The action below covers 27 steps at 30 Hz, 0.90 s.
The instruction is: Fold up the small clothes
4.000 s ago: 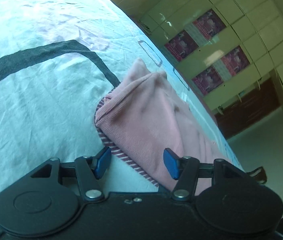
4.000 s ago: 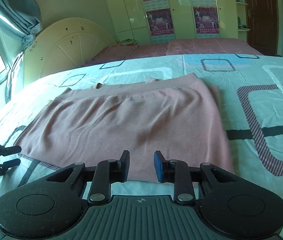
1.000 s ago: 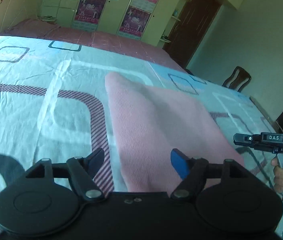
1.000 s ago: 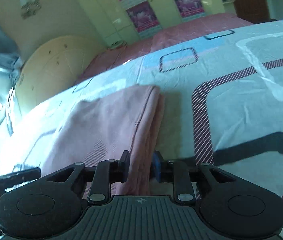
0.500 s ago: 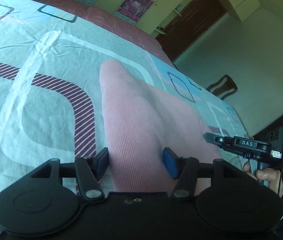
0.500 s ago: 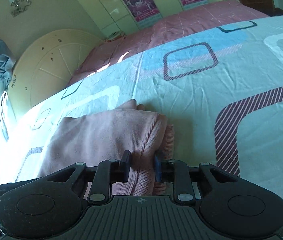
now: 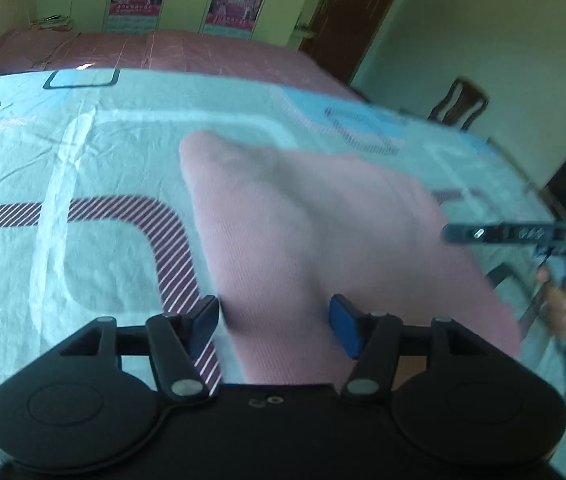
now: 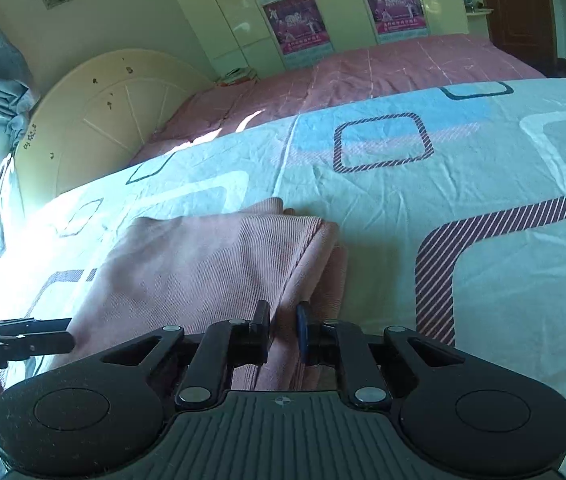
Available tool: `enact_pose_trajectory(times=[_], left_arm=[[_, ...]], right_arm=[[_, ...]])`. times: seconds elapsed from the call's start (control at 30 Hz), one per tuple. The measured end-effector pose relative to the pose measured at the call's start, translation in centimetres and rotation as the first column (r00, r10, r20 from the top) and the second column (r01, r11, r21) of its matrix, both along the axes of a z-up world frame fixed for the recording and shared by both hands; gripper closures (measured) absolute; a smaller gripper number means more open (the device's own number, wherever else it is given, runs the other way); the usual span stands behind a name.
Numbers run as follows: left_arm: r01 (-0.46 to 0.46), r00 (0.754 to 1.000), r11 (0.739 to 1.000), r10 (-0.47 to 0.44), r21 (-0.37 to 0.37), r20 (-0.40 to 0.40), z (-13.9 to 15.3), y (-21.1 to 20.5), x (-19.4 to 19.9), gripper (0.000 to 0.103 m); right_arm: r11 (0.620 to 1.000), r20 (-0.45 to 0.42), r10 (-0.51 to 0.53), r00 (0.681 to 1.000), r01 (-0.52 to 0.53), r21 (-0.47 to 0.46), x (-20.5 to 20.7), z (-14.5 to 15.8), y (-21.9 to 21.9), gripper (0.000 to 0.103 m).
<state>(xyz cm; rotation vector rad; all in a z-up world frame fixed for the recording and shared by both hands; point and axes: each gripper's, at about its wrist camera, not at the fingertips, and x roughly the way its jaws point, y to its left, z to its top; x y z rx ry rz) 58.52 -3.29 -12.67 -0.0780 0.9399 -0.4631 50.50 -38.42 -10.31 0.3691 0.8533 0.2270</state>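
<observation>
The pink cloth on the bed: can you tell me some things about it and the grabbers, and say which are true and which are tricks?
1. The pink cloth lies on a patterned bedsheet. True.
2. The right gripper has its jaws wide apart, with nothing between them. False: they pinch the cloth's folded edge.
3. The left gripper has cloth between its jaws. True; they have just been opening.
4. The cloth is blue. False: it is pink.
5. A wooden chair stands beyond the bed. True.
</observation>
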Motion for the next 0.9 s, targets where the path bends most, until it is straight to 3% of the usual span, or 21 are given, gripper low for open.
enact_pose_trajectory(times=[0.07, 0.1, 0.27, 0.4, 0.53, 0.6, 0.77, 0.9], left_arm=[[-0.046, 0.999, 0.999, 0.046, -0.029, -0.016, -0.3, 0.4, -0.2, 0.042], [-0.068, 0.997, 0.996, 0.067, -0.054, -0.028, -0.1, 0.8, -0.3, 0.044], [-0.091, 0.996, 0.972, 0.09, -0.215, -0.016, 1.2, 3.1, -4.3, 0.045], [-0.115, 0.993, 0.968, 0.112, -0.225, -0.024, 1.0, 4.2, -9.2, 0.045], [-0.114, 0.993, 0.966, 0.101, -0.234, -0.067, 0.1, 4.7, -11.9, 0.049], [-0.117, 0.992, 0.968, 0.102, -0.22, -0.08, -0.4, 4.6, -12.0, 0.051], [-0.126, 0.992, 0.984, 0.125, -0.124, -0.022, -0.9, 3.5, -10.9, 0.06], [-0.06, 0.997, 0.998, 0.061, -0.016, 0.049, -0.9, 1.6, -11.3, 0.06]], right_arm=[[0.998, -0.058, 0.013, 0.998, -0.017, -0.066, -0.5, -0.8, 0.7, 0.089], [0.998, -0.04, 0.008, 0.999, -0.01, -0.065, -1.2, -0.7, 0.7, 0.089], [0.993, 0.004, -0.029, 1.0, 0.028, 0.112, -5.6, 1.5, -0.6, 0.089], [0.974, -0.014, -0.025, 1.0, 0.027, 0.224, -9.9, 1.7, -1.0, 0.089], [0.975, -0.03, 0.011, 0.999, -0.004, 0.221, -12.3, 1.2, 0.1, 0.089], [0.974, -0.031, 0.011, 0.999, -0.003, 0.225, -12.4, 0.9, 0.5, 0.089], [0.985, 0.007, 0.031, 0.999, -0.032, 0.169, -11.0, 0.1, 1.1, 0.089], [0.984, -0.013, 0.058, 0.998, -0.055, 0.169, -10.6, -1.3, 0.9, 0.089]])
